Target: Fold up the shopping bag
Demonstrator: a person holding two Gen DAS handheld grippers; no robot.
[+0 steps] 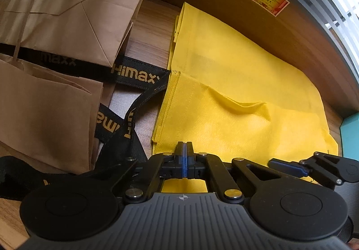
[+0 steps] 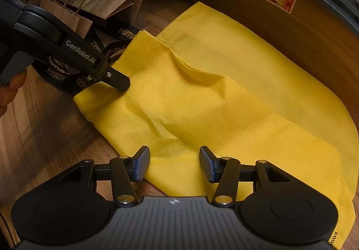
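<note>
I see the yellow non-woven fabric shopping bag (image 2: 202,97) lying flat on the wood-grain bench (image 2: 44,129), its near layer folded over the far one with a raised crease across the middle. Its right end runs out of my right wrist view, and the tool bodies cover its near edge in both views.

My left tool (image 1: 185,149) has its pads pressed together. From its own camera I cannot tell whether cloth sits between them; the tips simply meet over the bag's near left edge. The right wrist view helps: there the left tool (image 2: 122,84) comes in from the left with its tip at the bag's left corner, though the pinch itself is hidden behind the finger. A fingertip of the hand (image 2: 9,90) holding it shows at the left edge, blurred.

My right tool (image 2: 174,164) stands apart, its pads on either side of the bag's near edge without pressing it. The left view catches only one of its fingers at the right edge.

Only the left view shows clearly the brown paper carrier bags (image 1: 67,10) far left and the black printed straps (image 1: 134,75) beside the bag. A red-and-yellow sticker (image 1: 268,2) on the far wooden wall is too small to read.
</note>
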